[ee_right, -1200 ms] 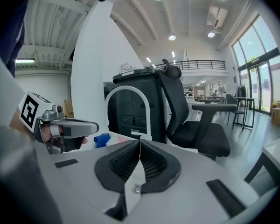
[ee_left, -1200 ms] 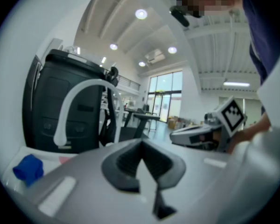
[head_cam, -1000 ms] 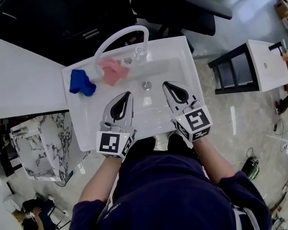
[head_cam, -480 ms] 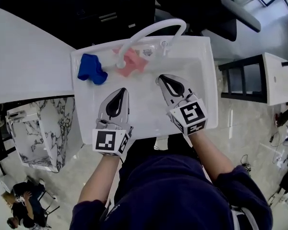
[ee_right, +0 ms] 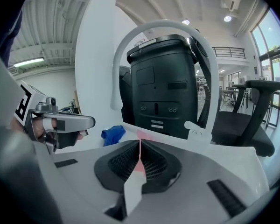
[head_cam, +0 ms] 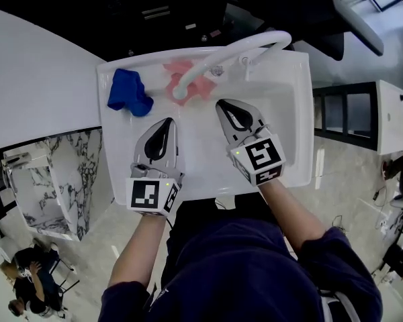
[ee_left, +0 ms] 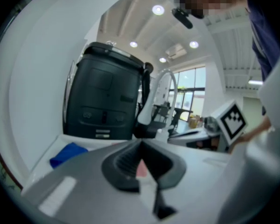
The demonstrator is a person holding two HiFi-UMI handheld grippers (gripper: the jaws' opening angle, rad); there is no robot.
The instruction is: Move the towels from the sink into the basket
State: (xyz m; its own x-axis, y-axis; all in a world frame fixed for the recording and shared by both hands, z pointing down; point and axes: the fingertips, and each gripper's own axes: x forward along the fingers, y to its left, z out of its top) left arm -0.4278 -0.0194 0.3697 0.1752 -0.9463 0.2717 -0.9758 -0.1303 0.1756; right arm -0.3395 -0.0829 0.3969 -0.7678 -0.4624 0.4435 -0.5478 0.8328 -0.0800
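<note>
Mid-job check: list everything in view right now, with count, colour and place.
sink: 1, white, centre
faucet: 1, white, arched over the sink's back
blue towel: 1, blue, sink's back left corner
pink towel: 1, pink, under the faucet's spout
black unit: 1, black, behind the sink
counter: 1, white, left of the sink
side table: 1, black frame, right of the sink
office chair: 1, black, behind the sink
left gripper: 1, grey, over the sink's front, jaws together, empty
right gripper: 1, grey, beside it, jaws together, empty
</note>
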